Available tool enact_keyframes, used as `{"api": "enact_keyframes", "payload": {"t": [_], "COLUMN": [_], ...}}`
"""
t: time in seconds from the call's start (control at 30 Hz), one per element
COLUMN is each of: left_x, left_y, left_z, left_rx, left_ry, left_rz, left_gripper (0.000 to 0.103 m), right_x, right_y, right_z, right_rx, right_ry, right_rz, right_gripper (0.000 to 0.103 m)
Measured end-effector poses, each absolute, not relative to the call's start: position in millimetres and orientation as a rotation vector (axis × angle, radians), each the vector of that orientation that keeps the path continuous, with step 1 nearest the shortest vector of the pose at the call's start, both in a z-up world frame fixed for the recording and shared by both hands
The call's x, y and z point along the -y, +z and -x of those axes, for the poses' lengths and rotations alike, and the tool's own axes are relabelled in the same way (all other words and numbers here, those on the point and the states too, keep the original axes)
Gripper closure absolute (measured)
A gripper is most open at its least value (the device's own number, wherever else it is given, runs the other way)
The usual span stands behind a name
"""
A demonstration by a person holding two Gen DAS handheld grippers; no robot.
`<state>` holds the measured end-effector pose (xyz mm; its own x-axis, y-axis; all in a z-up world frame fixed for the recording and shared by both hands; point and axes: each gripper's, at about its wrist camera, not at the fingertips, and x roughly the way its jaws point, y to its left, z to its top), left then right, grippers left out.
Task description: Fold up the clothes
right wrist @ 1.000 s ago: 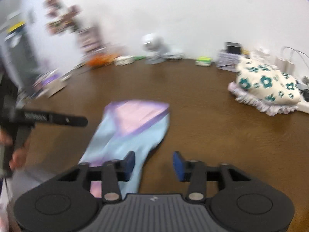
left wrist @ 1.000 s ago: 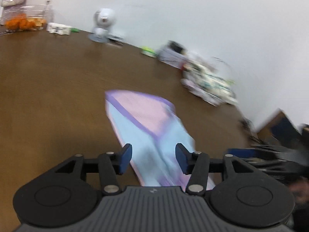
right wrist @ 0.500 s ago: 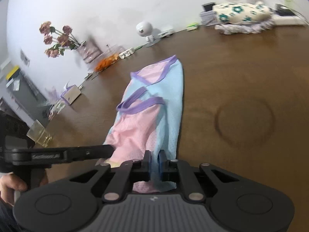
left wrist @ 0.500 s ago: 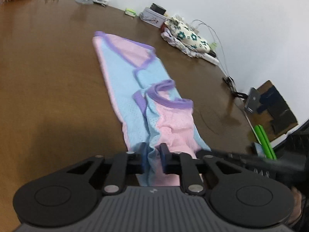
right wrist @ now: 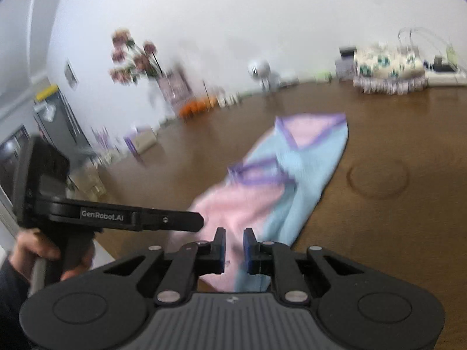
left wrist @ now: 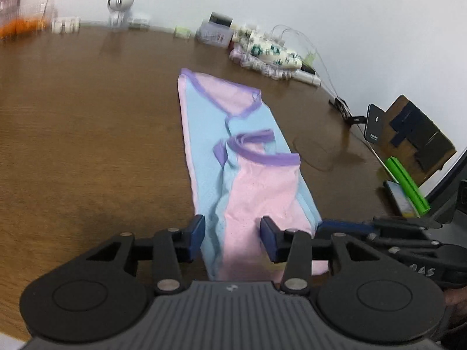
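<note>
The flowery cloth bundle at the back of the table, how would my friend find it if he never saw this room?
Start at the big brown table and look to its far edge by the white wall. Right of the round white camera lies the cloth bundle. It is cream with teal flowers and a pale frill, unlike the pink and blue garment lying flat in the middle.

A: What colours is the garment [left wrist: 248, 180]?
B: Pale blue and pink panels, edged in purple trim, on a dark brown wooden table [left wrist: 87, 134].
A: Anything patterned?
B: A cream cloth [left wrist: 271, 51] with teal flowers. Both grippers are black with blue pads [left wrist: 196, 234].
</note>
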<state>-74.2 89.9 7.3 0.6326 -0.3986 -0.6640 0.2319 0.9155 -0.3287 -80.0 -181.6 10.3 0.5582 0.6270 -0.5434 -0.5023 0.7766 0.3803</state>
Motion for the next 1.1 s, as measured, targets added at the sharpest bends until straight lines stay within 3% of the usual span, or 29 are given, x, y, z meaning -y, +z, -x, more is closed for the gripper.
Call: {"api": "enact_keyframes", "payload": {"t": [0.23,0.4,0.43,0.5,0.57,0.7,1.03,1.07,1.1], "left_x": [-87,-89,-90,-92,-95,-70,-9,-8,-7], "left_y": [4,3,3,4,11,15,-41,-44,-46], "left_z": [84,92,94,101,114,158,216,219,220], "left_rx": [-0.788,-0.756,-0.745,-0.71,-0.643,-0.422,-0.223,-0.206,-0.216], "left_ry": [-0.364,-0.368,-0.365,-0.34,-0.34,-0.368,-0.535,-0.551,-0.574], "left_rz": [0.213,0.164,0.147,0.088,0.008,-0.316,-0.948,-0.982,-1.007], "left_gripper": [0.061,0.06,0.056,0.038,0.038,0.022,0.023,0.03,0.044], "right_x": [169,138,134,133,133,140,163,166,169], "right_y": [29,19,14,8,6,2,0,0,0], "right_z": [86,44,38,39,42,47,71,75,79], "right_rx": [-0.626,-0.705,-0.734,-0.727,-0.715,-0.695,-0.756,-0.768,-0.782], "right_ry": [0.68,0.676,0.678,0.697,0.715,0.747,0.816,0.826,0.837], "right_rz": [-0.122,-0.131,-0.112,-0.071,-0.044,-0.042,-0.144,-0.157,-0.169], "right_gripper": [0.082,0.08,0.08,0.08,0.081,0.081,0.081,0.081,0.082]}}
